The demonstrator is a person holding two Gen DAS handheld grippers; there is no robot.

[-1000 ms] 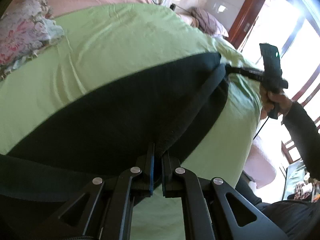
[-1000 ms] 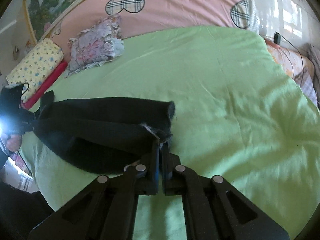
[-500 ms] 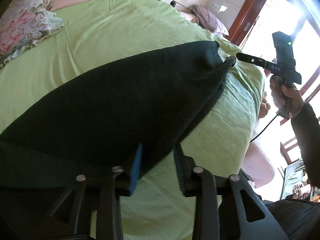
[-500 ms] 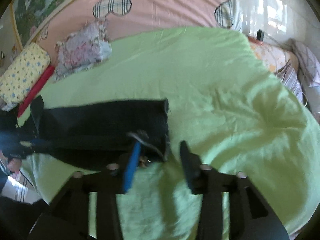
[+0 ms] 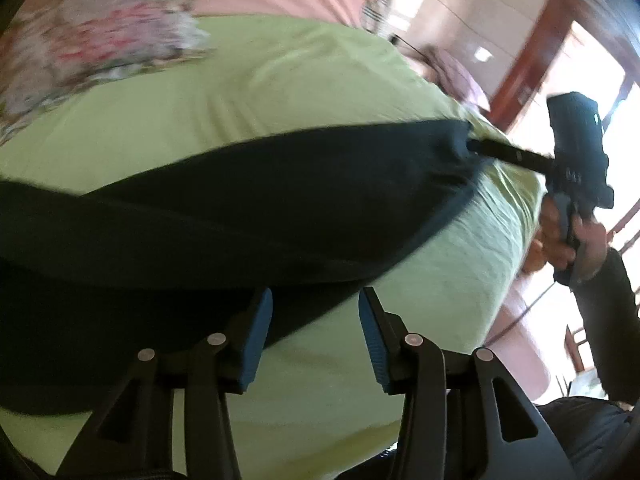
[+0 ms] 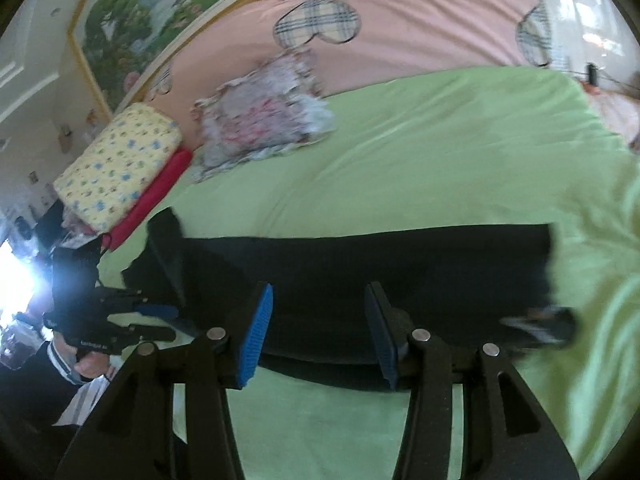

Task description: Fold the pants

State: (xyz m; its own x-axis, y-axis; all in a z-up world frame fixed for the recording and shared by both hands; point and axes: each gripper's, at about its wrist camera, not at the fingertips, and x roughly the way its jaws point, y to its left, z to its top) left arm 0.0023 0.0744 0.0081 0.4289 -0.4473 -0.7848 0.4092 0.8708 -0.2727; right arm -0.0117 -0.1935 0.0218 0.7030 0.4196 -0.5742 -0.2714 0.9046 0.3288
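Green bedspread [image 6: 420, 168], pink headboard [image 6: 420, 12], landscape mural [image 6: 140, 16], sunlit wood-framed window [image 5: 592, 92]

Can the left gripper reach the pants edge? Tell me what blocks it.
Probably yes. The left gripper is open, empty, right at the near edge of the pants, which lie flat on the green sheet. Nothing sits between them.

No lettering can be read anywhere in either view. The right tool [image 5: 576, 168], seen from the left wrist, bears a small pale mark on its body, and the left tool [image 6: 100, 320], seen from the right wrist, bears a pale line of print, both too blurred to make out.
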